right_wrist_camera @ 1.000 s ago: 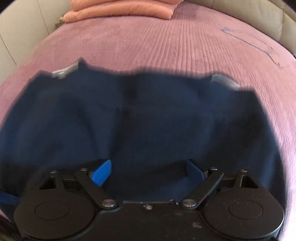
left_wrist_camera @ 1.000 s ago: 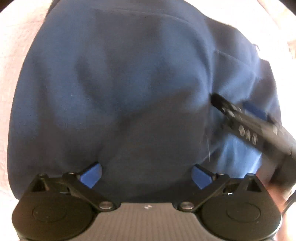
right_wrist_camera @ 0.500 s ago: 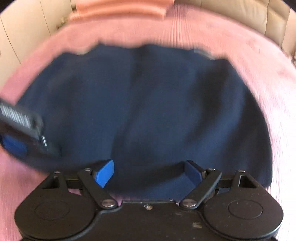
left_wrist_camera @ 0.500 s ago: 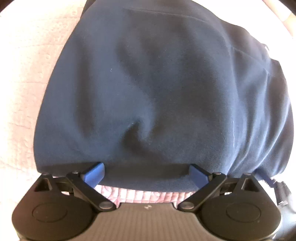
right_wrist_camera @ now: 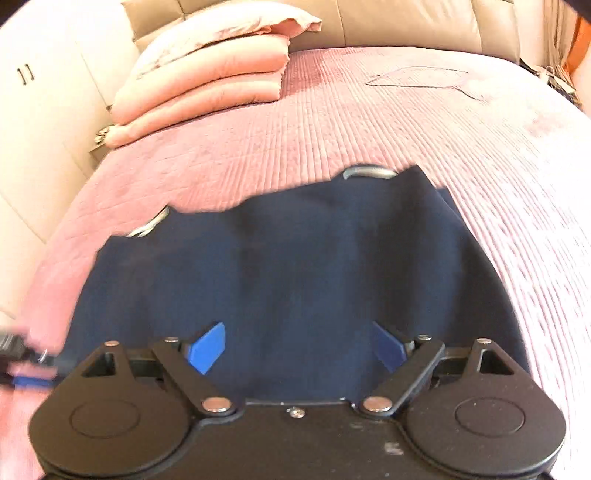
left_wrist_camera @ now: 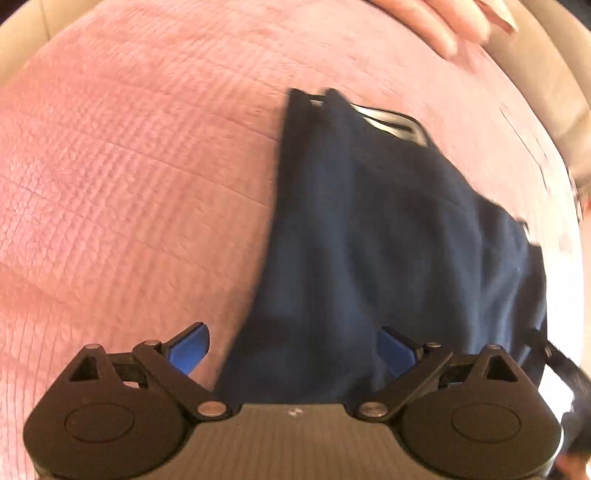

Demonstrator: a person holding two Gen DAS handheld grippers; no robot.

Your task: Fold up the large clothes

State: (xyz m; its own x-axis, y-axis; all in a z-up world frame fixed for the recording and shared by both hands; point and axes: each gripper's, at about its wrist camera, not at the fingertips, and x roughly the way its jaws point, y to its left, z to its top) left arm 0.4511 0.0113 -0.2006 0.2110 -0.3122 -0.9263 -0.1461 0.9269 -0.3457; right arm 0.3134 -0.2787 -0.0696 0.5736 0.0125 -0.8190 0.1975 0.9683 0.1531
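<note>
Left wrist view first: the left gripper (left_wrist_camera: 291, 345) hangs over the bed with its blue pads spread wide and nothing pinched between them, though its jaws have just been easing in a touch. The dark blue garment (left_wrist_camera: 399, 236) lies folded on the pink bedspread (left_wrist_camera: 129, 184), running from under the right-hand pad up and away; the left-hand pad sits over bare bedspread. A pale band shows at the garment's far end. Pink folded bedding (left_wrist_camera: 443, 22) peeks in at the top edge, blurred.

Over to the right wrist view: the right gripper (right_wrist_camera: 295, 347) is also wide open, both pads above the cloth, gripping nothing. The garment (right_wrist_camera: 295, 266) spreads flat across the near part of the bedspread (right_wrist_camera: 369, 122). A stack of pink pillows (right_wrist_camera: 207, 81) sits at the head, against a beige headboard (right_wrist_camera: 406, 22). The other gripper smears in at the far left edge.
</note>
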